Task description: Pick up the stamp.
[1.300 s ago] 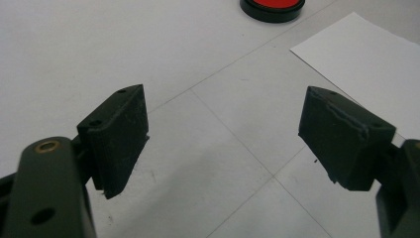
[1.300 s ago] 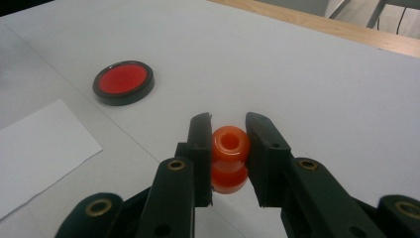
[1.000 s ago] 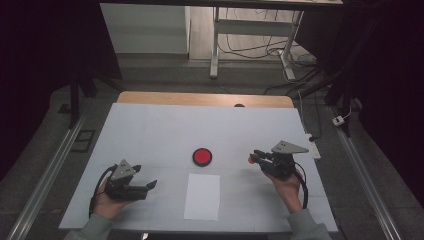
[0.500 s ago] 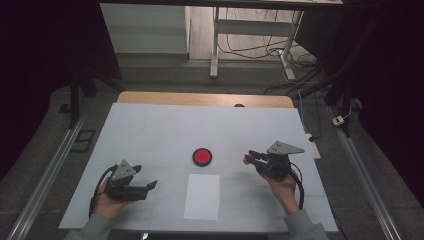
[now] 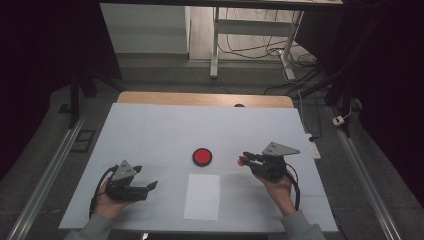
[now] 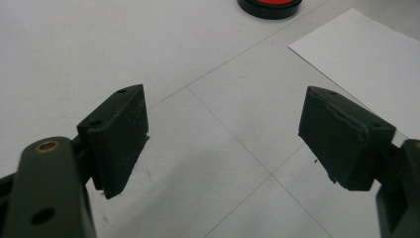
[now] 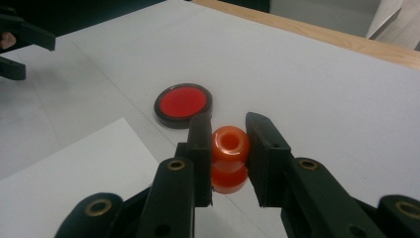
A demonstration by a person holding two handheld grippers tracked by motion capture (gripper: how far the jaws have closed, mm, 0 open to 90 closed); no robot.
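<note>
Gripping orange spool between clenched right gripper jaws; left gripper jaws released.

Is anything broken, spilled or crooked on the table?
Nothing stands out. The paper lies flat and whole, the red pad sits level just beyond it, and no spill shows. The right gripper holds an orange stamp above the table, and the left gripper is open.

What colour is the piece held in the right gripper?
Orange piece, clearest in the right gripper view.
</note>
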